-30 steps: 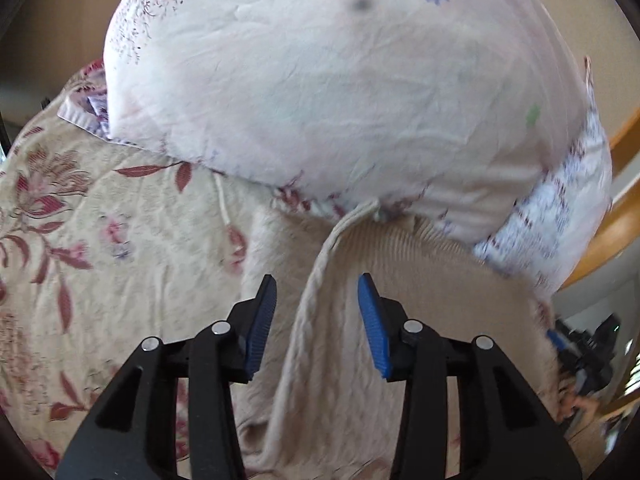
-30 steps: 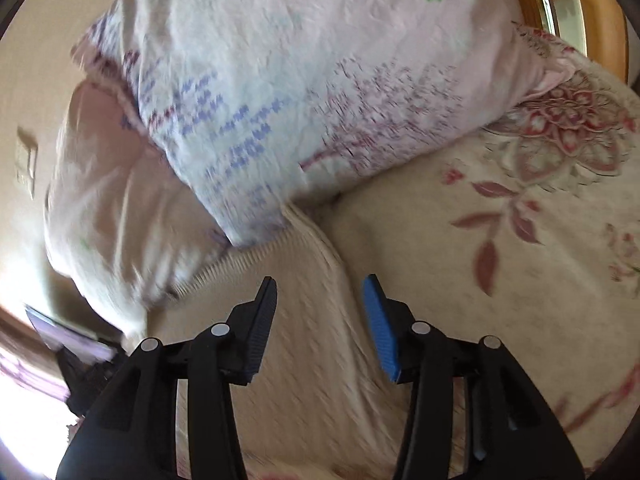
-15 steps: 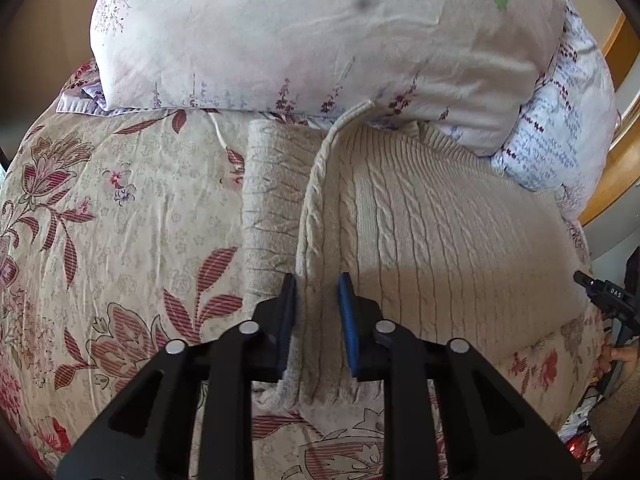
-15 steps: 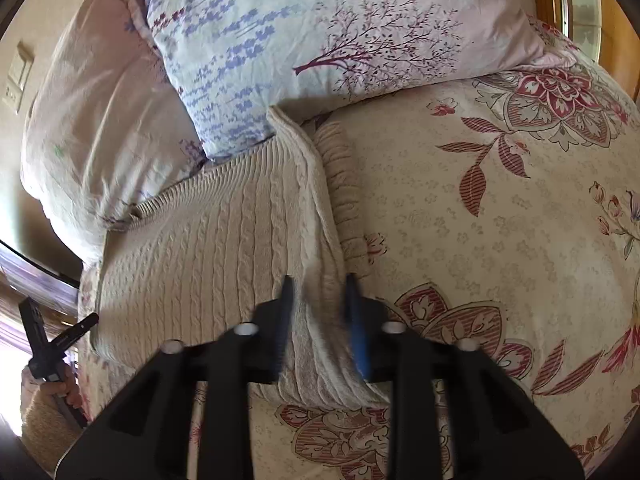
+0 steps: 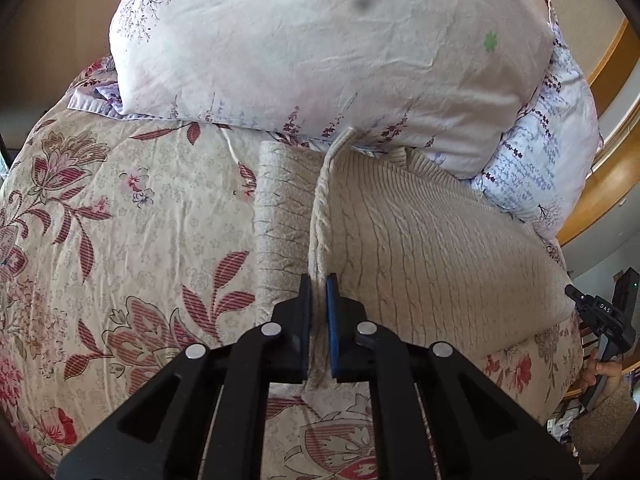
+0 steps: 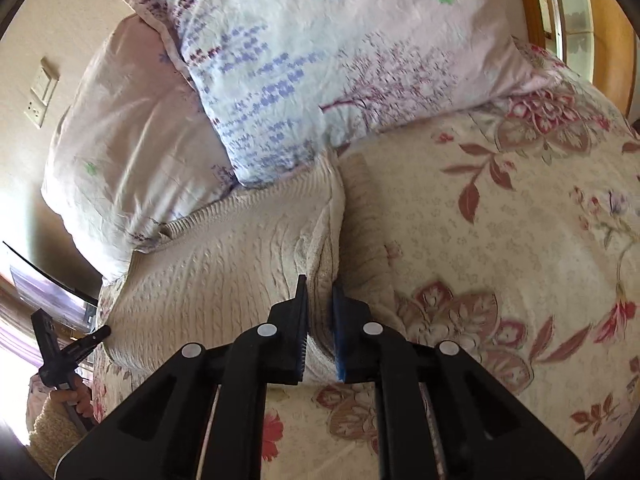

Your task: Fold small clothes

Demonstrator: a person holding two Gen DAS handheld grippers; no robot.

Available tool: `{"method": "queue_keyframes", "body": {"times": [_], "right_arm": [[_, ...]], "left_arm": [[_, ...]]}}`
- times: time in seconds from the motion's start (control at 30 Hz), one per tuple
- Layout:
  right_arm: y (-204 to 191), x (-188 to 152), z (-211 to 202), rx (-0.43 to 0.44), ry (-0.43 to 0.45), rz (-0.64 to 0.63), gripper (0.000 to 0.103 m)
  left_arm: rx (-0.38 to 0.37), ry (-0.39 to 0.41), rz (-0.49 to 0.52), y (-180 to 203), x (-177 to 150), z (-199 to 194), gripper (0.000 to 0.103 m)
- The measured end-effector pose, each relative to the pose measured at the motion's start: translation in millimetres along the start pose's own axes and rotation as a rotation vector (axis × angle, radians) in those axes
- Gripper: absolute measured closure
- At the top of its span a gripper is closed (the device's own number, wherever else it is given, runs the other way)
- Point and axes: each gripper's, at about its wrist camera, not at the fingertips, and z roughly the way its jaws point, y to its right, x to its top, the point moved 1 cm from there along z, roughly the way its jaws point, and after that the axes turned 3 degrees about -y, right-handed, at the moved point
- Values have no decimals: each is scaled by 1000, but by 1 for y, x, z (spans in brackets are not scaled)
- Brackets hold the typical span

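Note:
A cream cable-knit sweater (image 5: pixel 420 248) lies flat on the floral bedspread (image 5: pixel 120 220), its neck end tucked under the pillows. In the left wrist view my left gripper (image 5: pixel 318 280) is closing, and its blue pads pinch the sweater's raised left fold near the hem. A sleeve (image 5: pixel 278 216) lies flat just left of that fold. In the right wrist view the sweater (image 6: pixel 224 264) spreads to the left. My right gripper (image 6: pixel 319 284) is closing on its right edge, with knit fabric pressed between the pads.
Two flowered pillows (image 5: pixel 320 48) (image 6: pixel 320 60) lean against the far end of the bed, over the sweater's top. A wooden bed frame (image 5: pixel 612 184) curves behind them. A hand (image 6: pixel 76 396) holding the other gripper shows at the sweater's far side. The bedspread (image 6: pixel 500 240) stretches to the right.
Both grippers went from wide open to closed on the sweater's side edges. Both views have drawn back from the pillows, and more of the sweater and bedspread shows.

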Motion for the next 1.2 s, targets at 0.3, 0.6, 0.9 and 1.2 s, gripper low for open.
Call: {"method": "queue_keyframes", "body": {"times": [0.3,0.6,0.9,1.2], "right_arm": [[8,-12,32,-183,-65,-25,91],[-19,-11,12,-191,60,-158,60],[-46,-15,41,-152,4,-276,57],[-36,-27,61,-215,-61,-273,46]], "left_arm": [[63,-46,-35,-7,-11,29,95],[89,93,40,16,-10,-3,70],[65,44,188,61,-12,23,54],[33,-4,97,42,-19,41,54]]}}
